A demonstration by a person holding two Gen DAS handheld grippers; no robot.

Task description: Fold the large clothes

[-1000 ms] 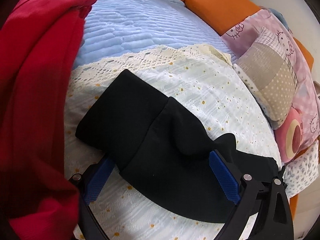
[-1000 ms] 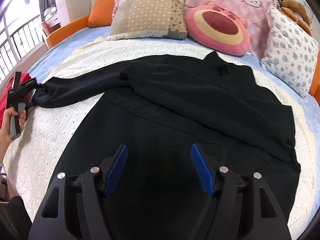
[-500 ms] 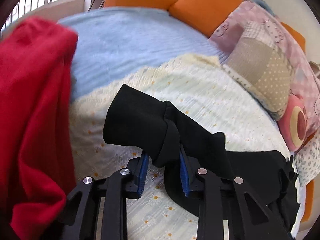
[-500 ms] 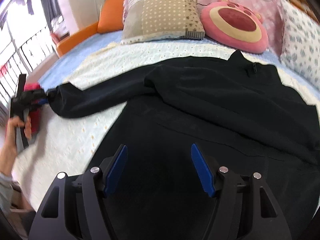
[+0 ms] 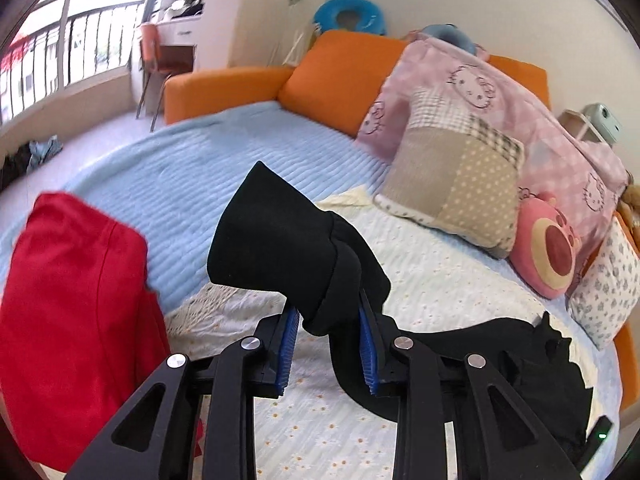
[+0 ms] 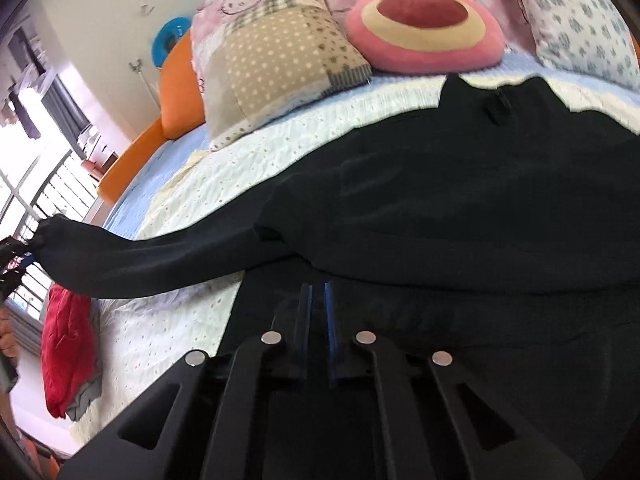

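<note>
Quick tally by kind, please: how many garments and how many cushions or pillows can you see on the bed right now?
Garments: 2, the black top and the red garment.
Cushions and pillows: 4, the patchwork cushion, bear cushion, flowered pillow, cat-print pillow.
Total: 6.

Left wrist view: above bed's left edge, facing obliquely down past held black sleeve (image 5: 288, 248) toward patchwork pillow (image 5: 452, 184) | Right wrist view: close over black garment (image 6: 440, 216), facing headboard pillows | Shared: sleeve, patchwork pillow, pink plush (image 5: 554, 252), red cloth (image 5: 68, 300).
</note>
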